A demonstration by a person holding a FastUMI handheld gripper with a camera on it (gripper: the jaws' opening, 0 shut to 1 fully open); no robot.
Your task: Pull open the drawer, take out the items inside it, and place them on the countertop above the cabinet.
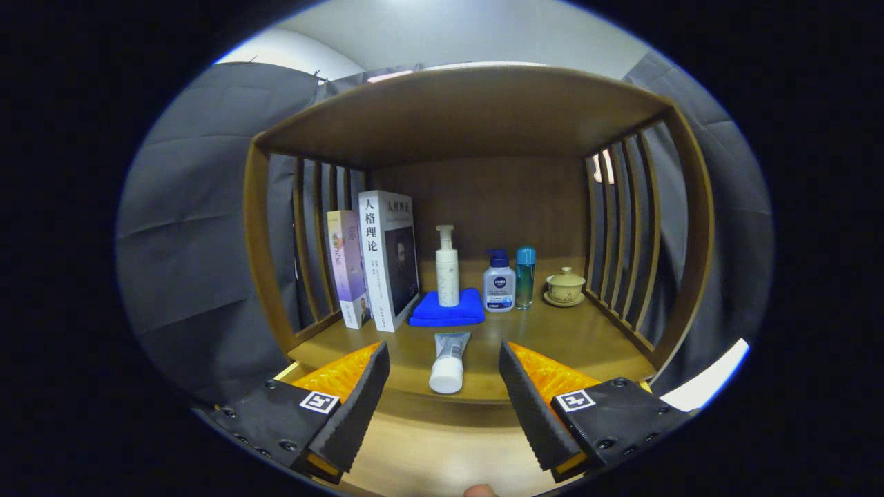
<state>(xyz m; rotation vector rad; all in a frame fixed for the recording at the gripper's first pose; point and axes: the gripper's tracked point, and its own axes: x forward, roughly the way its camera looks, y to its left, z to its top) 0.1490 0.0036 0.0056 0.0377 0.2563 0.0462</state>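
My gripper is open, its two black fingers spread wide with nothing pressed between them. A white tube with a white cap lies on the wooden countertop, between and just ahead of the fingertips, cap pointing toward me. It touches neither finger. The countertop sits inside an open wooden shelf unit with slatted sides. Below the counter's front edge a lighter wooden surface shows between the fingers; whether it is the drawer I cannot tell.
Further back on the counter stand two upright books, a white pump bottle on a folded blue cloth, a blue-capped lotion bottle, a slim teal bottle and a lidded cup on a saucer. Slatted side walls close both sides.
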